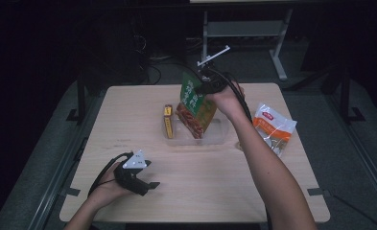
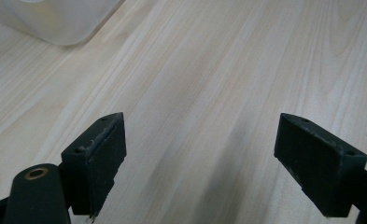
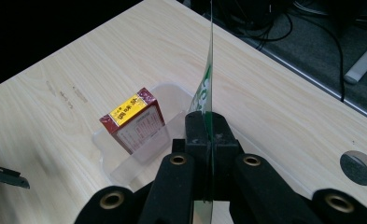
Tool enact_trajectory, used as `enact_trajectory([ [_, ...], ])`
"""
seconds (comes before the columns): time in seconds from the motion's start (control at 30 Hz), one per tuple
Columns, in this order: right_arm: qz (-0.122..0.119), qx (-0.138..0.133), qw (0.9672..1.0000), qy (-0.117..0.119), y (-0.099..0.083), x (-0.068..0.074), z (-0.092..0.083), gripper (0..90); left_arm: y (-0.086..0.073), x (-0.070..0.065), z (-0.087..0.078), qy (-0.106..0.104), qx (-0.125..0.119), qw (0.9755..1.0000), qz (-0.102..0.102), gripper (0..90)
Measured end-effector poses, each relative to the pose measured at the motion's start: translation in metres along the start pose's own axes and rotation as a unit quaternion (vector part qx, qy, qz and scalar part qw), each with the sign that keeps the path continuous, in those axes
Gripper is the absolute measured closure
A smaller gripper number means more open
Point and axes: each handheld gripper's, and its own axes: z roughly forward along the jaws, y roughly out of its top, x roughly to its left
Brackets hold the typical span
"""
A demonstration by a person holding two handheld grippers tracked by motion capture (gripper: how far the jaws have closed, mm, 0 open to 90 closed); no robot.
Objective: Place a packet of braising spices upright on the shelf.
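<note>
The right gripper (image 3: 205,140) pinches the green packet (image 1: 195,103) by its edge above the clear tub (image 1: 219,136). Lower it straight beneath the jaws, beside the box (image 3: 133,120). The left gripper (image 2: 200,163) rests spread wide.

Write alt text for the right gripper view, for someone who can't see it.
The right gripper pinches the edge of a green snack packet, held upright above a clear plastic tub on a pale wooden table. A red and yellow box stands in the tub's far end.
</note>
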Motion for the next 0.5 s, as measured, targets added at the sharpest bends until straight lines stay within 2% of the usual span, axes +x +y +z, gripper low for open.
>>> enact_trajectory([
  [0.27, -0.003, 0.004, 1.0, 0.001, 0.006, 0.001, 0.003, 83.2, 0.001, -0.001, 0.004, -0.005, 0.002, 1.0, 0.002, 16.3],
  [0.43, 0.001, -0.006, 1.0, 0.007, 0.006, 0.0, -0.005, 67.7, 0.001, -0.003, 0.005, -0.006, -0.003, 1.0, -0.005, 16.3],
  [0.5, 0.0, -0.011, 0.9999, 0.008, 0.005, 0.0, -0.009, 58.9, 0.002, -0.002, 0.004, -0.006, 0.003, 1.0, 0.003, 16.3],
])
